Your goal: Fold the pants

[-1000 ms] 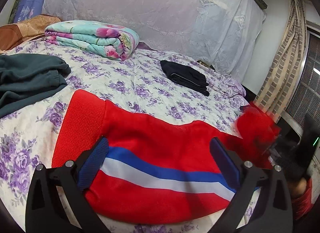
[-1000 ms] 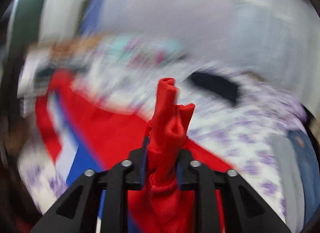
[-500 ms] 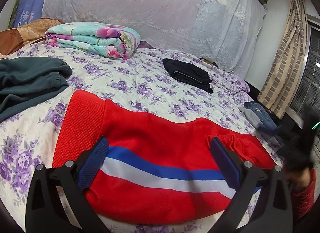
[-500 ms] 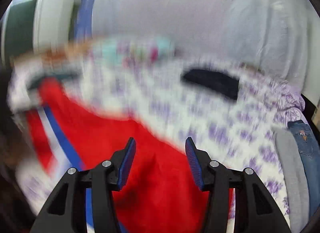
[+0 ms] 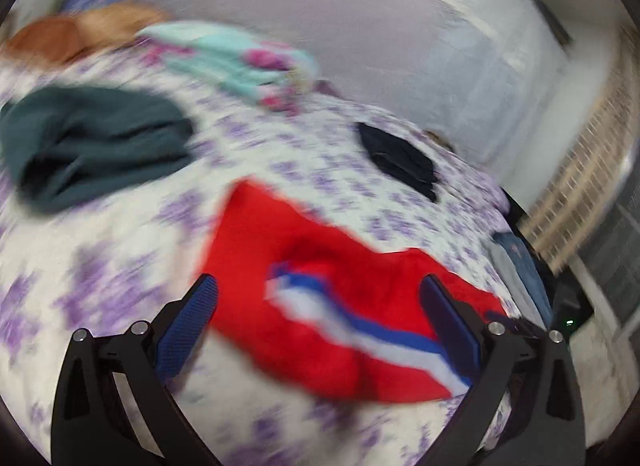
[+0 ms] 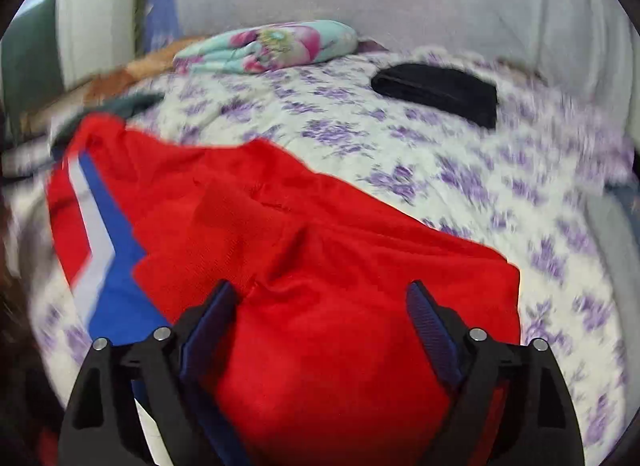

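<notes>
Red pants point(image 5: 320, 286) with a blue and white side stripe lie on the floral bedspread point(image 5: 100, 258), folded over so that red cloth covers part of the stripe point(image 6: 100, 250). In the left wrist view my left gripper point(image 5: 320, 298) hovers open above the pants, with its blue pads wide apart. My right gripper point(image 6: 320, 302) hangs over the folded red pants point(image 6: 340, 266); its jaws are opening, and the cloth lies below them with no pad pressing on it.
A folded black garment point(image 6: 436, 93) lies further back on the bed point(image 6: 460, 169). A dark green garment point(image 5: 92, 145) sits at the left, and a folded floral quilt point(image 6: 272, 45) at the head. Jeans point(image 5: 520, 266) lie at the bed's right edge near a curtain point(image 5: 592, 185).
My right gripper let go of the bunched red leg end, which now lies folded over the pants, and its jaws spread wide. The left gripper swung leftward and rolled, still open.
</notes>
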Demonstrator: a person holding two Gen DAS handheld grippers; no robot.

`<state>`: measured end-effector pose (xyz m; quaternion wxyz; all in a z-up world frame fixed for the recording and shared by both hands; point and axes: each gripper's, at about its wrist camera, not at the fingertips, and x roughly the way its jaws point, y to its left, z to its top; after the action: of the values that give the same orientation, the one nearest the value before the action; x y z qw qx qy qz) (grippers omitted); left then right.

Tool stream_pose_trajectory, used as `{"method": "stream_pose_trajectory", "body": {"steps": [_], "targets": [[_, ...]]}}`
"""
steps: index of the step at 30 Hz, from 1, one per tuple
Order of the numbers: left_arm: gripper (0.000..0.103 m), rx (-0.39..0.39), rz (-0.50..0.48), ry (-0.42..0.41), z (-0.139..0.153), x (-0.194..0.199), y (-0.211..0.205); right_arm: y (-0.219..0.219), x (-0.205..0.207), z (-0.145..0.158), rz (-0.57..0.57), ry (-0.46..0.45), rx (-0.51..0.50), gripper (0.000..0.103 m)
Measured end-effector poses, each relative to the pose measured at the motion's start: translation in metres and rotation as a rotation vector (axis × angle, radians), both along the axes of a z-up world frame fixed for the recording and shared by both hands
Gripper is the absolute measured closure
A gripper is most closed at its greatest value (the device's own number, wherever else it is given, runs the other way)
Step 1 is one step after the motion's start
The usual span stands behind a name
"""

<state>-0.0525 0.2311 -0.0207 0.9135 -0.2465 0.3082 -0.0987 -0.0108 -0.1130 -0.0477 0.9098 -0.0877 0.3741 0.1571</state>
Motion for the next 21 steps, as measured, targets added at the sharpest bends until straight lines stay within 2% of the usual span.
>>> {"method": "stream_pose_trajectory", "body": {"steps": [3, 6, 8, 11, 12, 13, 15, 17, 19, 20, 21], "targets": [[0.005, -0.105, 0.030, 0.090, -0.023, -0.004, 0.022, -0.007, 0.003, -0.002, 0.007, 0.015, 0.041, 0.011], [0.005, -0.062, 0.015, 0.105, -0.018, -0.006, 0.013, -0.011, 0.002, -0.002, 0.014, 0.016, 0.059, 0.009], [0.005, -0.059, -0.052, 0.144, -0.018, 0.008, -0.007, -0.014, 0.003, -0.003, 0.023, 0.018, 0.077, 0.008], [0.005, 0.079, -0.029, 0.139, -0.019, 0.029, -0.032, -0.017, -0.003, -0.004, 0.030, 0.008, 0.113, 0.008], [0.005, 0.098, -0.017, 0.135, -0.020, 0.036, -0.037, -0.019, -0.004, -0.002, 0.026, -0.005, 0.133, 0.009], [0.005, 0.080, 0.017, 0.125, -0.021, 0.040, -0.036, -0.025, -0.008, 0.001, 0.007, -0.035, 0.153, 0.009], [0.008, 0.008, 0.061, 0.116, -0.019, 0.041, -0.030, -0.043, -0.029, 0.020, -0.056, -0.168, 0.217, 0.009], [0.052, -0.039, 0.133, 0.122, -0.017, 0.036, -0.018, -0.053, -0.043, 0.032, -0.082, -0.243, 0.212, 0.009], [0.058, -0.077, 0.137, 0.133, -0.018, 0.035, -0.010, -0.050, -0.042, 0.031, -0.097, -0.230, 0.097, 0.008], [0.063, -0.079, 0.135, 0.134, -0.017, 0.034, -0.010, -0.038, -0.031, 0.014, -0.077, -0.140, -0.056, 0.007], [0.065, -0.056, 0.134, 0.132, -0.015, 0.033, -0.014, -0.028, -0.023, -0.005, -0.039, -0.061, -0.164, 0.008]]}}
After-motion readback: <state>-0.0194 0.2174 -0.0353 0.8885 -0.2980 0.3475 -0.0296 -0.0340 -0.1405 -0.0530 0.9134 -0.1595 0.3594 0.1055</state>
